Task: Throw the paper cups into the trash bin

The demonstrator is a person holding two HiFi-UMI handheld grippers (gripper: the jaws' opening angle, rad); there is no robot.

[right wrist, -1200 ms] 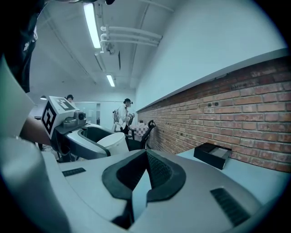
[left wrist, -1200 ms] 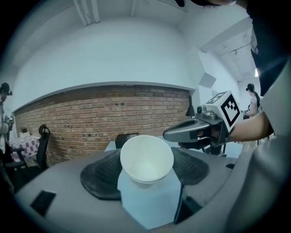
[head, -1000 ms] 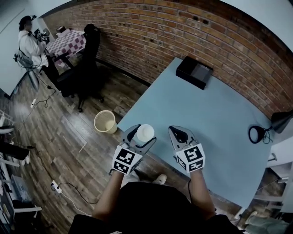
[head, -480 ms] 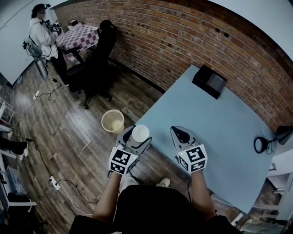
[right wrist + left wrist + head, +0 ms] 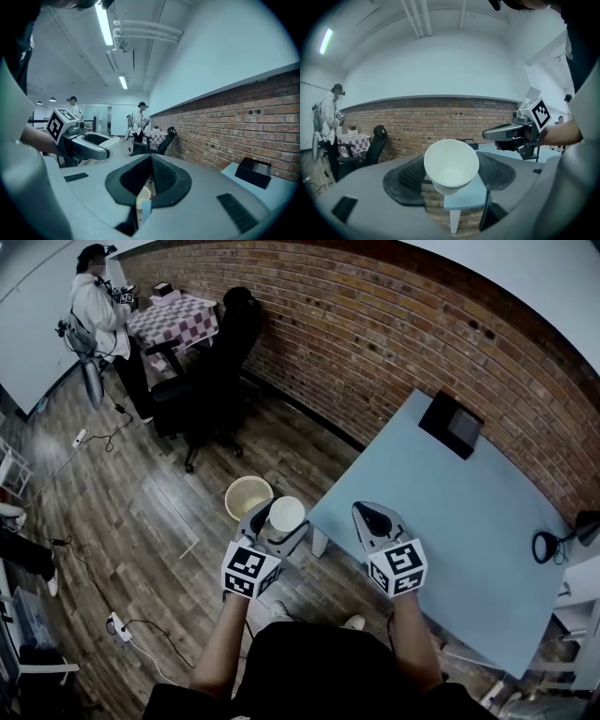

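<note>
One pale blue table (image 5: 469,521) fills the right side. A round bin (image 5: 247,496) stands on the wood floor near its corner. The left gripper (image 5: 275,524) pinches a white cup (image 5: 286,513) close to the bin. The right gripper (image 5: 375,518), jaws pressed together, holds nothing.

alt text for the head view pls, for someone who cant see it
Seen from above, a person's left tongs grip a white paper cup over a wooden floor, close to a round trash bin. The right tongs are shut and empty near the corner of a light blue table by a brick wall.
</note>
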